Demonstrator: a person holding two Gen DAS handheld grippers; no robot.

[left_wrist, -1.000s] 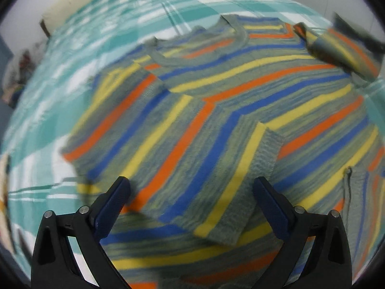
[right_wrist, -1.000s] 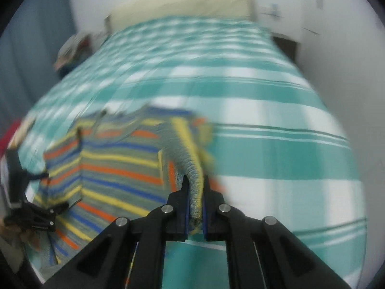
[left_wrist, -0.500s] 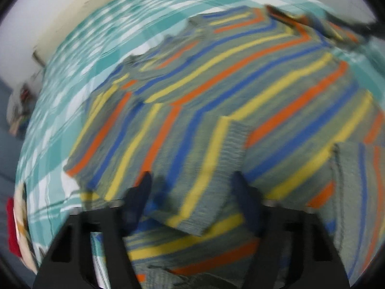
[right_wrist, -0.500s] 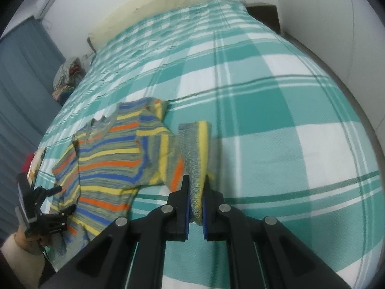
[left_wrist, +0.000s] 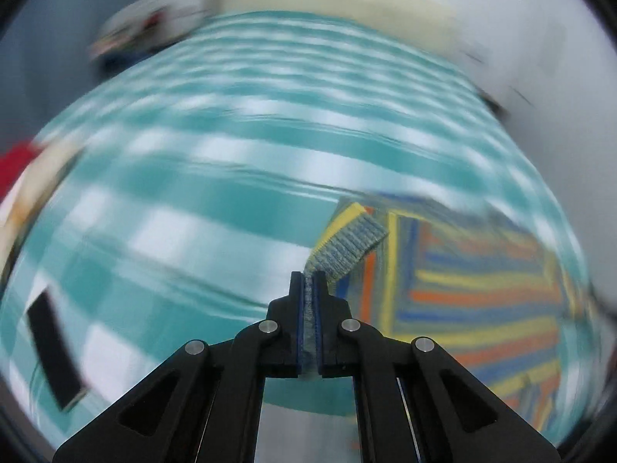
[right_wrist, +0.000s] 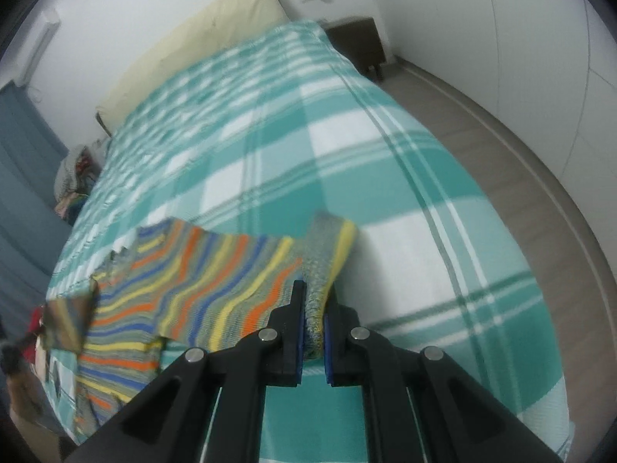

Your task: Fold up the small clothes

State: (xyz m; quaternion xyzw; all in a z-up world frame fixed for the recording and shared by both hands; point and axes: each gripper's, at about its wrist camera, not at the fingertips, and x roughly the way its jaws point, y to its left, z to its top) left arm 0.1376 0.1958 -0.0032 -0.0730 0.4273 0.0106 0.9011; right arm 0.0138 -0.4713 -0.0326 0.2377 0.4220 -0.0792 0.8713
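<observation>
A small striped knit sweater (right_wrist: pixel 216 281) in orange, yellow, blue and grey lies on the teal checked bed. In the left wrist view my left gripper (left_wrist: pixel 308 281) is shut on a ribbed sleeve cuff (left_wrist: pixel 349 245), lifted off the bedspread, with the sweater's body (left_wrist: pixel 462 301) off to the right. In the right wrist view my right gripper (right_wrist: pixel 314 297) is shut on the other ribbed cuff (right_wrist: pixel 331 247), which is stretched out to the right of the sweater. The far sleeve end (right_wrist: pixel 69 320) hangs raised at the left edge of that view.
The teal and white checked bedspread (right_wrist: pixel 385 177) covers the bed, with a cream headboard (right_wrist: pixel 193 38) at the far end. A dark nightstand (right_wrist: pixel 358 42) and wooden floor (right_wrist: pixel 501 123) lie to the right. A clothes pile (right_wrist: pixel 77 177) sits far left. A black flat object (left_wrist: pixel 54 351) lies on the bedspread.
My left gripper went from open above the sweater to shut on a sleeve cuff and swung it out to the left. My right gripper kept its cuff and drew it rightward.
</observation>
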